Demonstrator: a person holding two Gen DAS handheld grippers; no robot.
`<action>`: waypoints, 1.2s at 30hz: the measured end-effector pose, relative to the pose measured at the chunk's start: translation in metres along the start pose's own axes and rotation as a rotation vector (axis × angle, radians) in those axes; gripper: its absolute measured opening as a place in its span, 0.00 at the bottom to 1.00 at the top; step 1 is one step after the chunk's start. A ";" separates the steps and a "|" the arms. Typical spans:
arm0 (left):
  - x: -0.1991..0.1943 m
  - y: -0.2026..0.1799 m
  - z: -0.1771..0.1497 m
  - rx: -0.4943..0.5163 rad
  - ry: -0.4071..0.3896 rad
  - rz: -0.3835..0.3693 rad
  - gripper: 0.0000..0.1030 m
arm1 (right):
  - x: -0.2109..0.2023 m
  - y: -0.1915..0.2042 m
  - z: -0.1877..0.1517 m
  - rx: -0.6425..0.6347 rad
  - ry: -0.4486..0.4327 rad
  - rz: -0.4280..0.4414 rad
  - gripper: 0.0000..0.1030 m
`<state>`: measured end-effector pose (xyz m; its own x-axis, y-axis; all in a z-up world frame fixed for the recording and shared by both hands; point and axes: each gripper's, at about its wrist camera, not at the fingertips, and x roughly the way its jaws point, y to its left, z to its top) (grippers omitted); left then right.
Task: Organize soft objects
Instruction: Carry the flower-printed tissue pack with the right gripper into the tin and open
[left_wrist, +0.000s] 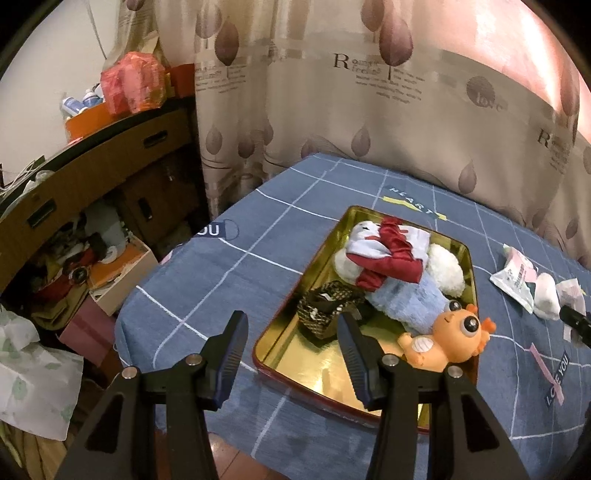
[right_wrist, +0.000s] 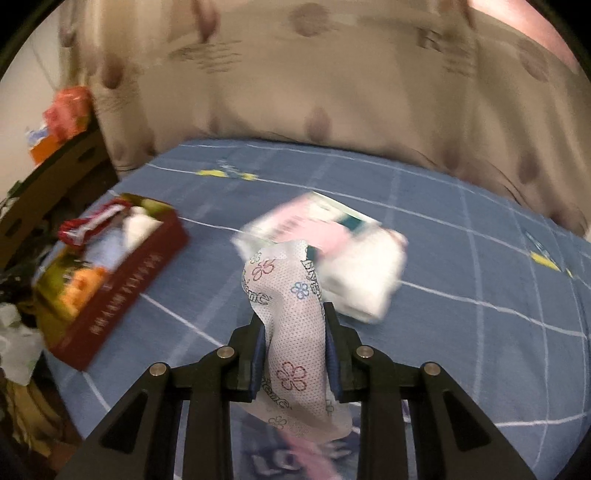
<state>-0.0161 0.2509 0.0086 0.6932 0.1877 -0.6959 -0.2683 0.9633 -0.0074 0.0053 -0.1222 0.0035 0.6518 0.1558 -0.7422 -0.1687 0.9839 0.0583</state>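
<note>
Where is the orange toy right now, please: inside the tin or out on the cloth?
Inside: the orange toy lies in the gold tin, at its near right corner.

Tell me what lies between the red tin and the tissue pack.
Only bare blue checked cloth lies between the red tin and tissue pack, per the right wrist view.

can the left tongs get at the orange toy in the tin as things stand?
Probably yes. The left tongs are open and empty, and the orange toy sits uncovered at the near end of the gold tin, just beside the right finger.
</note>
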 end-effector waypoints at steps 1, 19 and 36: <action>0.000 0.002 0.000 -0.010 -0.001 0.003 0.50 | -0.001 0.009 0.003 -0.010 -0.005 0.015 0.25; 0.002 0.055 0.008 -0.170 -0.014 0.113 0.50 | -0.003 0.200 0.037 -0.284 -0.028 0.344 0.25; 0.009 0.074 0.008 -0.274 0.015 0.095 0.50 | 0.045 0.282 0.017 -0.411 0.085 0.411 0.27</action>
<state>-0.0248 0.3256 0.0074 0.6466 0.2695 -0.7136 -0.5038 0.8533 -0.1343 -0.0008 0.1632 -0.0021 0.4132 0.4931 -0.7656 -0.6787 0.7273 0.1021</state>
